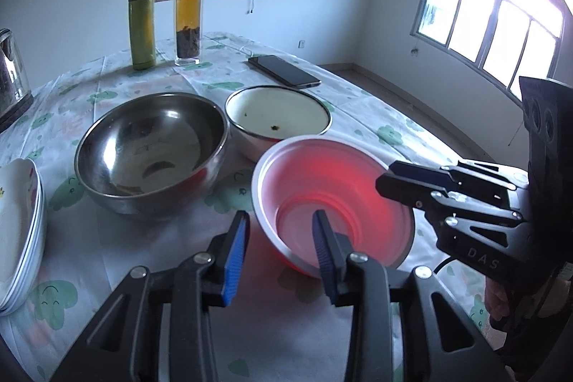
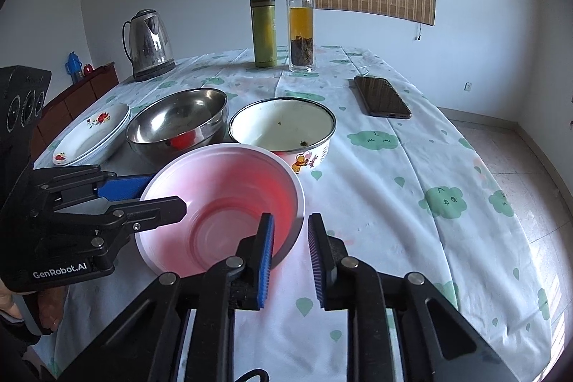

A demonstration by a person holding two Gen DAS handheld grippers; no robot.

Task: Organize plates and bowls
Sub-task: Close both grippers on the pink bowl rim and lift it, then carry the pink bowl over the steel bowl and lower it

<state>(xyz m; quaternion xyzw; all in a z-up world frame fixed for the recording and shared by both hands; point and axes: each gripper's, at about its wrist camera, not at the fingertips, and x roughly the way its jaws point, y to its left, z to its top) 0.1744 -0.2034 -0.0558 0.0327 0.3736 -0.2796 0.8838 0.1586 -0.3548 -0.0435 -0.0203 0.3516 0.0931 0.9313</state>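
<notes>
A pink plastic bowl (image 1: 322, 181) (image 2: 229, 188) sits tilted on the tablecloth between both grippers. My left gripper (image 1: 281, 231) is open, its two fingers straddling the bowl's near-left rim. My right gripper (image 2: 290, 235) is open, straddling the opposite rim; it also shows in the left wrist view (image 1: 404, 179). Behind stand a steel bowl (image 1: 150, 149) (image 2: 179, 122) and a white enamel bowl (image 1: 277, 115) (image 2: 283, 127). A stack of white flowered plates (image 1: 18, 231) (image 2: 93, 133) lies at the left.
A black phone (image 1: 283, 70) (image 2: 381, 97), a green flask (image 1: 142, 29) (image 2: 264, 33) and a glass tea bottle (image 1: 188, 17) (image 2: 301, 27) are at the back. A steel kettle (image 2: 148, 42) stands back left. The table edge (image 2: 501, 203) drops off on the right.
</notes>
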